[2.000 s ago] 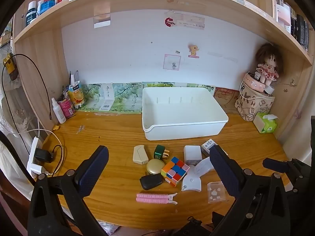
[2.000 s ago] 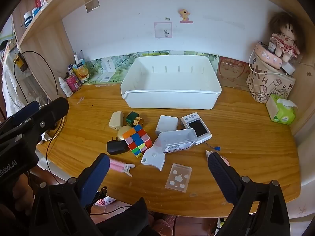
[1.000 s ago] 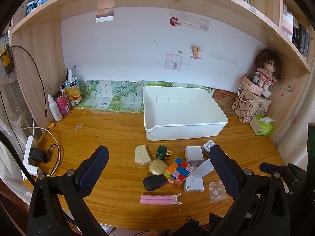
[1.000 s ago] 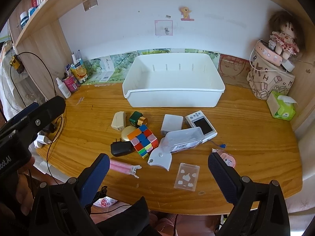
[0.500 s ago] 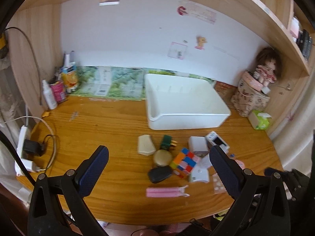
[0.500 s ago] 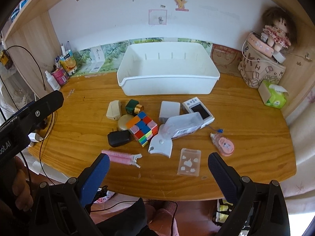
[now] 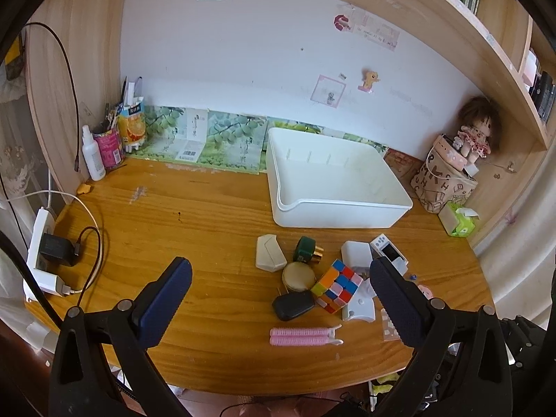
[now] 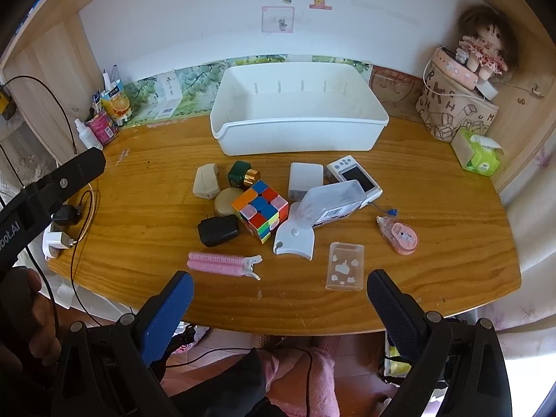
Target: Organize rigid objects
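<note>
A white bin (image 8: 299, 118) (image 7: 333, 187) stands with nothing in it at the back of the wooden desk (image 8: 434, 260). In front of it lies a cluster: a colourful cube (image 8: 261, 214) (image 7: 336, 285), black charger (image 8: 218, 230), pink hair clip (image 8: 222, 262) (image 7: 302, 336), beige box (image 8: 206, 180), green bottle (image 8: 243, 173), round tin (image 8: 226, 201), white adapter (image 8: 305, 180), handheld screen device (image 8: 354, 176), clear case (image 8: 344, 265) and pink tape dispenser (image 8: 399, 234). My right gripper (image 8: 278, 307) hovers open over the desk's front edge. My left gripper (image 7: 278, 288) is open too, back from the cluster.
A cup of pens and a spray bottle (image 7: 92, 154) stand at the back left. A power strip with cables (image 7: 45, 257) lies at the left edge. A doll on a patterned bag (image 8: 458, 104) and a green tissue pack (image 8: 481, 154) sit at the right.
Both grippers have drifted and tilted a little, so the desk shifted in view; the left one turned leftward. Nothing on the desk has moved, and both grippers stay open.
</note>
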The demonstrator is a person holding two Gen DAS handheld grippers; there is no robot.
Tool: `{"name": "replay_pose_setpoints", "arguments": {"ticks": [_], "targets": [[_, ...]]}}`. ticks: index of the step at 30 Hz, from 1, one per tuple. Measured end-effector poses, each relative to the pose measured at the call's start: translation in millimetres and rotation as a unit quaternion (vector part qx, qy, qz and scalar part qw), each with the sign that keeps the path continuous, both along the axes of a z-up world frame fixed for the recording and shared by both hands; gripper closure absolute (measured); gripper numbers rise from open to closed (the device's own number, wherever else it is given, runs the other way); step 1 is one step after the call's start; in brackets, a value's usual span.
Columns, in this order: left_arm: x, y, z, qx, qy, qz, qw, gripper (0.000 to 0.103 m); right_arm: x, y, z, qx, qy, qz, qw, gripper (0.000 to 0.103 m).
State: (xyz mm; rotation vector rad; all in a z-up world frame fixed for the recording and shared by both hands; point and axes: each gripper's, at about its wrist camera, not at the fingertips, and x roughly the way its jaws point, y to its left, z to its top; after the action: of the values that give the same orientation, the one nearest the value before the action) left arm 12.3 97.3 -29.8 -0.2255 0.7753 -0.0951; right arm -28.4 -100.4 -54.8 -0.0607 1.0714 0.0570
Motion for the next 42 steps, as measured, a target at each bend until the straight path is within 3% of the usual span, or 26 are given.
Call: {"name": "replay_pose_setpoints", "arguments": {"ticks": [8,13,19,23,30,35,42], "targets": [[9,-4,-11,-0.018,0.03,-0.036,0.9988,0.001,3,0,-3,-0.001,0.013,-0.014,1.0,0.003],[17,-11,-24,-0.025,0.069,-0.065,0.9952,0.001,8,-6,-10,0.006,0.034,-0.035,0.999,0.003],[27,-24,-48,-0.045,0.144,-0.112,0.9821,0.001,16,-21,-23,0.026,0.064,-0.072,0.995,0.003],[33,-32,-66,-0.051,0.197,-0.124,0.9712,0.001,19,-30,-32,0.049,0.088,-0.095,0.99,0.009],[44,-38,-98,-0.05,0.277,-0.113,0.953,0.001,22,-57,-53,0.102,0.131,-0.158,0.973,0.009],[49,-44,-116,-0.03,0.308,-0.094,0.9463,0.001,22,-72,-71,0.126,0.158,-0.187,0.961,0.009],[57,-54,-139,-0.037,0.329,-0.077,0.9403,0.002,30,-79,-95,0.124,0.177,-0.179,0.96,0.012]]}}
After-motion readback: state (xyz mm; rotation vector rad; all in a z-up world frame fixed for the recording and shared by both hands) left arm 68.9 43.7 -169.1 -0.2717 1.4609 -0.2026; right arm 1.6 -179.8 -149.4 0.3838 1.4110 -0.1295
